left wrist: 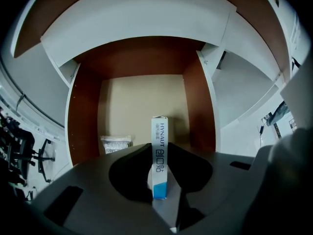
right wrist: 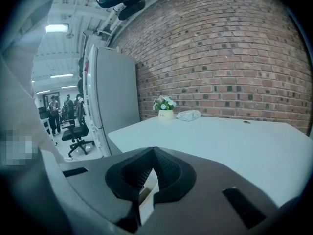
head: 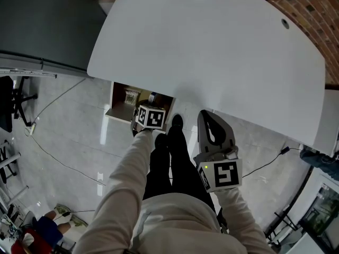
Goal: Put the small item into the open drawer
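The person stands at the white tabletop (head: 212, 52) and reaches down to the open drawer (head: 121, 110) under it. The left gripper (head: 149, 116) is right at the drawer's mouth. Its fingers (left wrist: 131, 173) are clamped on a thin white and blue box (left wrist: 159, 151). The box stands up straight between them and sticks out past the tips, pointing into the drawer.

So the small thing is in the left gripper, not in the drawer yet. The drawer has brown side walls and a pale floor. A small white packet (left wrist: 116, 143) lies at the near left of that floor. The rest of the floor looks bare.

The right gripper (right wrist: 152, 170) hangs near the edge of the tabletop, away from the drawer. Its fingers are together with nothing in them. It has no job right now.

I think this is the putting-in step. The box has been picked up and brought to the drawer. Next, the left gripper needs to go lower and a bit further in, over the bare part of the floor and clear of the packet. Then the fingers need to open so the box drops out. The box is tall and thin, so it will likely tip over when let go, and that is fine
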